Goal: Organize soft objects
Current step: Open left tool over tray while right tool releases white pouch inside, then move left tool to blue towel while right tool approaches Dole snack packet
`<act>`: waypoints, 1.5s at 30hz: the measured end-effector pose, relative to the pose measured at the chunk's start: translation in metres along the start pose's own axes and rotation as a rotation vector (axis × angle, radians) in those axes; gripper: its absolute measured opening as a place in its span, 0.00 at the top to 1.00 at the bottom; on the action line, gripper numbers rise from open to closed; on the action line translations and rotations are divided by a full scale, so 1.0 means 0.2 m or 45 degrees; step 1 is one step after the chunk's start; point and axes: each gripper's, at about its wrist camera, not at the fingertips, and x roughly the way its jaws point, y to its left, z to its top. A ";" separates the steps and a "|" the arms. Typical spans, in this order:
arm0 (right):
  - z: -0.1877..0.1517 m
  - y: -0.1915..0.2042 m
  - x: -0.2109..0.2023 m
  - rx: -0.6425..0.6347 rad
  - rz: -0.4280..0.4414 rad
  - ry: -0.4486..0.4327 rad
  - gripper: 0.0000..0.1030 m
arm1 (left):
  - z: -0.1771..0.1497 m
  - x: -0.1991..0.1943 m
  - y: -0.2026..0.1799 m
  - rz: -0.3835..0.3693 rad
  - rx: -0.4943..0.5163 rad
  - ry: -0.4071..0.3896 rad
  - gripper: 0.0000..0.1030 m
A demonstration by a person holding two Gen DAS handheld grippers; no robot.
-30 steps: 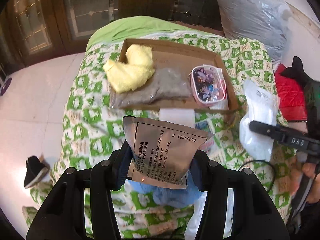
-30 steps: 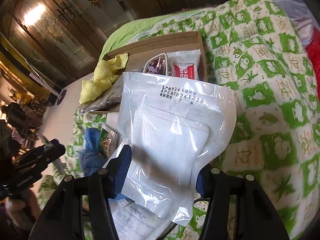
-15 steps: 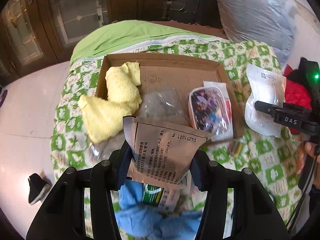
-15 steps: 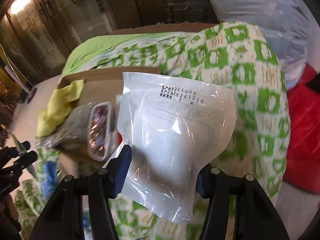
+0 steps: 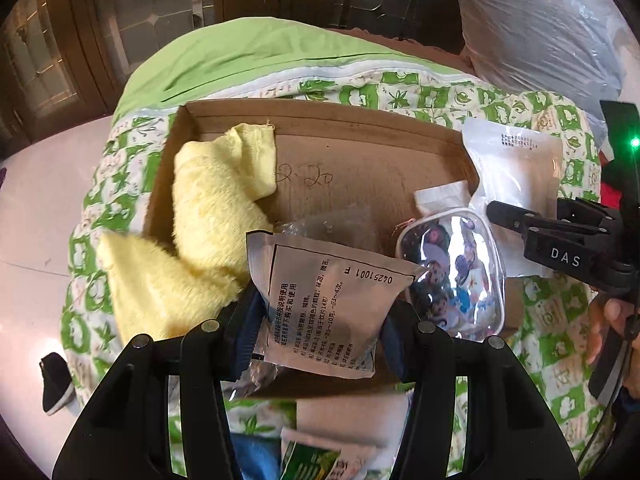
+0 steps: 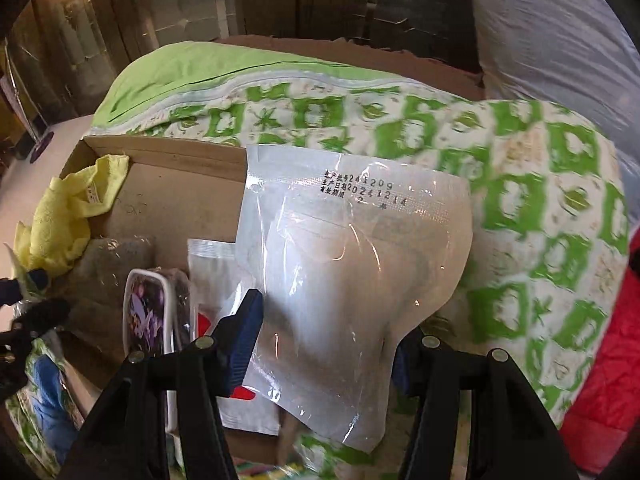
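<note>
In the left wrist view, the left hand-held gripper (image 5: 320,332) at the bottom centre pinches a grey foil sachet printed with black text (image 5: 326,304); its lower edge is hidden between the blue pads. Behind it, filling the middle of the frame, lies a shallow brown cardboard tray (image 5: 360,160) on a green-and-white patterned quilt (image 5: 400,92). A fluffy yellow towel (image 5: 212,216) drapes over the tray's left wall, partly inside and partly out. A clear plastic pouch with cartoon pictures (image 5: 452,276) sits in the tray's right part, its left edge covered by the sachet. Between them a greyish clear-wrapped packet (image 5: 332,220) is mostly hidden and hard to identify. At the right edge, the right hand-held gripper (image 5: 516,216) is seen from the side, cut off by the frame.

In the right wrist view, the right hand-held gripper (image 6: 326,344) at the bottom centre is clamped on a translucent white sealed pouch with a stamped date (image 6: 352,280), held above the tray's right end and blocking much of it. The quilt on the right is blurred. A red padded fabric (image 6: 608,380) is cut off at the lower right.
</note>
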 end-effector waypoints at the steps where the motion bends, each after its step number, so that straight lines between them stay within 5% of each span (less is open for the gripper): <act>1: 0.01 0.00 0.00 0.002 0.005 -0.003 0.44 | 0.00 0.01 0.00 -0.003 0.001 -0.003 0.49; 17: 0.03 0.10 0.12 0.053 0.161 0.048 0.43 | -0.03 0.17 -0.05 0.052 0.084 0.086 0.46; 23: 0.04 0.07 0.07 0.077 0.194 -0.011 0.22 | 0.01 0.03 -0.01 0.032 0.059 -0.030 0.31; 28: 0.04 0.07 0.01 0.096 0.187 -0.059 0.17 | -0.01 -0.12 -0.03 0.029 0.066 -0.123 0.24; 32: 0.03 0.05 -0.04 0.130 0.199 -0.109 0.00 | -0.11 -0.24 -0.06 0.033 0.116 -0.177 0.24; 37: -0.03 0.02 -0.12 0.195 0.205 -0.142 0.00 | -0.33 -0.34 -0.04 0.044 0.128 -0.198 0.24; 45: -0.22 0.01 -0.23 0.332 0.260 -0.122 0.00 | -0.54 -0.35 0.04 0.011 0.017 -0.097 0.24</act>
